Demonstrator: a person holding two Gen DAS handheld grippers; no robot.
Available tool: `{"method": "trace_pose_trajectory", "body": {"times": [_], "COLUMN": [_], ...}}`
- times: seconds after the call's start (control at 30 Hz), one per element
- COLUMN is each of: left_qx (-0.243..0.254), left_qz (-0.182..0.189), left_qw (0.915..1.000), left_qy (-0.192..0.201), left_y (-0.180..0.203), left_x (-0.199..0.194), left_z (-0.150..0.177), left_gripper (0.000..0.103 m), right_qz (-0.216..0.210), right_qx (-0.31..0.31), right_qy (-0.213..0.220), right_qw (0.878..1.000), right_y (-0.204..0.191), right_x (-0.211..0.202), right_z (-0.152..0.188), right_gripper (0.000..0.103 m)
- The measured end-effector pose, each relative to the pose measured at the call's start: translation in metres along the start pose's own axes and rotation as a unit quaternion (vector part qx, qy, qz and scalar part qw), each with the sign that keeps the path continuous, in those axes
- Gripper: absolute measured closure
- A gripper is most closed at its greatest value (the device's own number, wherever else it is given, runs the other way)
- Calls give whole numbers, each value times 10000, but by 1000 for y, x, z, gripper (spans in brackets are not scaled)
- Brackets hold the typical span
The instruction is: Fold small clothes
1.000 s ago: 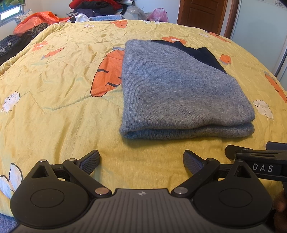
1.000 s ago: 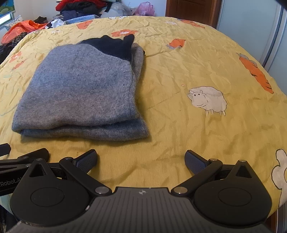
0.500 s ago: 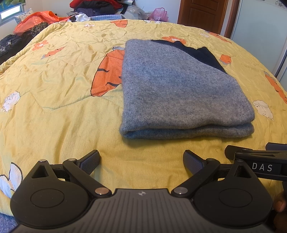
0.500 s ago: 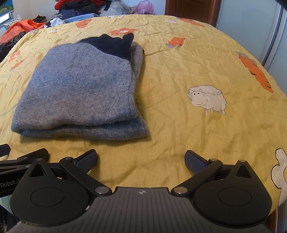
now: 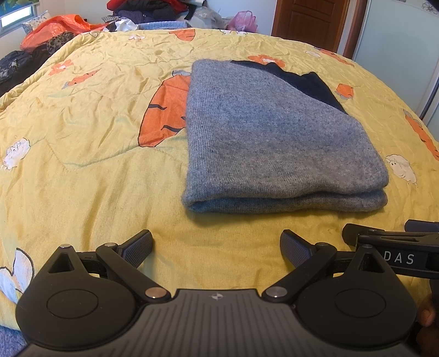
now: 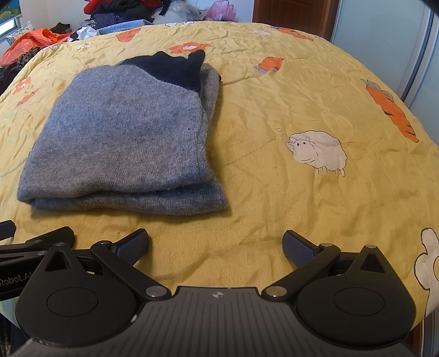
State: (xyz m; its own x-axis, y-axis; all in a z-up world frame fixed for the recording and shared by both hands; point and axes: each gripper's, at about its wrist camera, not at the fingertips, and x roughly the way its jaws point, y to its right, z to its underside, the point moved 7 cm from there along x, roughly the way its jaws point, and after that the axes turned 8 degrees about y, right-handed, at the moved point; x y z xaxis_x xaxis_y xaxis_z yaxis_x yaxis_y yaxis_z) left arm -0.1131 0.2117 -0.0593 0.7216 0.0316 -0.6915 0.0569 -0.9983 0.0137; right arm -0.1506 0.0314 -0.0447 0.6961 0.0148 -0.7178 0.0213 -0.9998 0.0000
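Note:
A grey knitted garment (image 5: 277, 142) lies folded flat on the yellow bedspread (image 5: 82, 153), with a dark navy part (image 5: 301, 79) showing at its far right corner. In the right wrist view the same grey garment (image 6: 123, 137) lies left of centre, its navy part (image 6: 175, 68) at the back. My left gripper (image 5: 216, 247) hovers open just short of the garment's near folded edge, nothing between its fingers. My right gripper (image 6: 216, 247) is open too, near the garment's right front corner, over bare bedspread. Each gripper's side shows at the edge of the other's view.
Piled clothes and an orange bag (image 5: 55, 27) lie beyond the bed's far left edge. A brown door (image 5: 310, 19) and a pale wardrobe panel (image 5: 397, 41) stand behind on the right. The bedspread (image 6: 315, 123) stretches right of the garment, printed with sheep and carrots.
Almost nothing has moved. Both grippers stay open in the same place in front of the folded garment.

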Motion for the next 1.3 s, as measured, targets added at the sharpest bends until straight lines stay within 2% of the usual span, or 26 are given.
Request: {"method": "trace_pose_trajectory", "body": {"times": [0.63,1.3], "left_qx": [-46,-110], "left_qz": [46,130], "left_qw": [10000,9998], "left_qy": [8,122], "left_y": [0,-1], "left_x": [-5,-17], "left_z": [-4,-10], "left_gripper": [3,3], "right_qz": [27,-20], "right_qx": [-172,-189], "right_qy": [-70,37], "right_qw": [9998,9998], "right_y": [-4,-3], "right_x": [-2,-13], "right_z": [1,-6], "right_gripper": [0,0]}}
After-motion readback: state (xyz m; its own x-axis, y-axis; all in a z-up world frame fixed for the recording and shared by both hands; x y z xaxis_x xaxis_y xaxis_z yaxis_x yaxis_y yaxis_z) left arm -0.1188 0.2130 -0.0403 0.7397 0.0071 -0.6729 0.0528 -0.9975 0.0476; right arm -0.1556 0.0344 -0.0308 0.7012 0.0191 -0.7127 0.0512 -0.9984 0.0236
